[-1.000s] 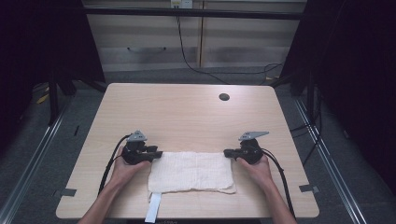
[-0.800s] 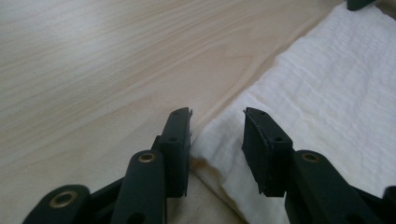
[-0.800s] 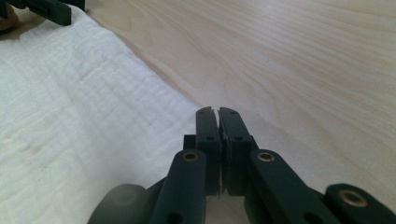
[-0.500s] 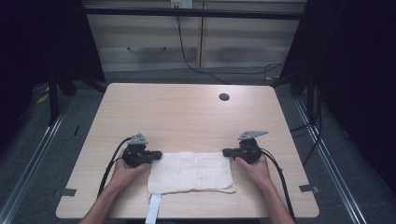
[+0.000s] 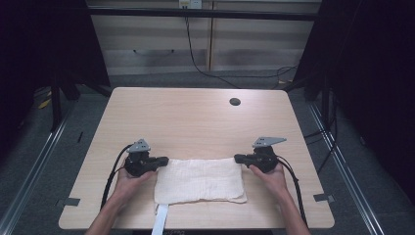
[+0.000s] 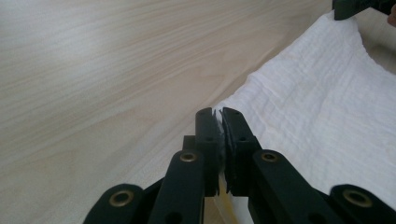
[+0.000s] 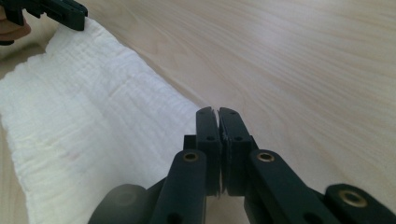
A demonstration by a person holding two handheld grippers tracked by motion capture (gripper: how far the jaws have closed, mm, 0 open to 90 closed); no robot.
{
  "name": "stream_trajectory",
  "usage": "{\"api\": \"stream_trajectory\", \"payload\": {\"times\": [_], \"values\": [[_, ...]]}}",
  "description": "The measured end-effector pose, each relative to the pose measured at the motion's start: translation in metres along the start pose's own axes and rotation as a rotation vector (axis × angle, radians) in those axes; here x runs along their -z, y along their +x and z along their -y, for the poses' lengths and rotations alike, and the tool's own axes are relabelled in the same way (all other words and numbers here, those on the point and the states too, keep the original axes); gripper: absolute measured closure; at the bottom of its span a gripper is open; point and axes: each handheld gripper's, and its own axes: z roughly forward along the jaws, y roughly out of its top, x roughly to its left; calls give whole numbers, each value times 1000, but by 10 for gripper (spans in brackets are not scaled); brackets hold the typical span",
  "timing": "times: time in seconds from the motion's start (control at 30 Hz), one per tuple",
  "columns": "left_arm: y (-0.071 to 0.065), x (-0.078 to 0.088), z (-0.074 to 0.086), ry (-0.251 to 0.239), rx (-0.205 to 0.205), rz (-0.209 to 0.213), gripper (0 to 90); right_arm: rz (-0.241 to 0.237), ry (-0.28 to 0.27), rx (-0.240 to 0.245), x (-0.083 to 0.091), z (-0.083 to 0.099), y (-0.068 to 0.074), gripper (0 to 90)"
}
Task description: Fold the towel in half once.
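The left gripper (image 5: 164, 160) pinches one far corner of the white cloth (image 5: 199, 180); the right gripper (image 5: 238, 158) pinches the opposite far corner, the cloth flat between them.

Both forearms enter from 6 o'clock in the high view, one hand on each gripper. Left gripper (image 5: 164, 160) at about 8 o'clock, tips aimed toward 3 o'clock, jaws just closed, pinching a white cloth (image 5: 199, 180) corner. Right gripper (image 5: 238, 158) at 4 o'clock, tips toward 9 o'clock, jaws pressed together on the opposite corner.
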Motion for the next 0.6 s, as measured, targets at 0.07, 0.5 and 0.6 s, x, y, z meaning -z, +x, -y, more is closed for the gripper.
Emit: {"api": "stream_trajectory", "payload": {"times": [0.07, 0.5, 0.6], "values": [[0, 3, -3, -23, 3, 10, 860, 1, -13, 3, 4, -2, 2, 877], [7, 16, -33, -120, 24, -15, 859, 18, -22, 56, 9, -31, -1, 877], [7, 20, -42, -154, 26, -12, 859, 29, -29, 65, 12, -44, -6, 877]]}}
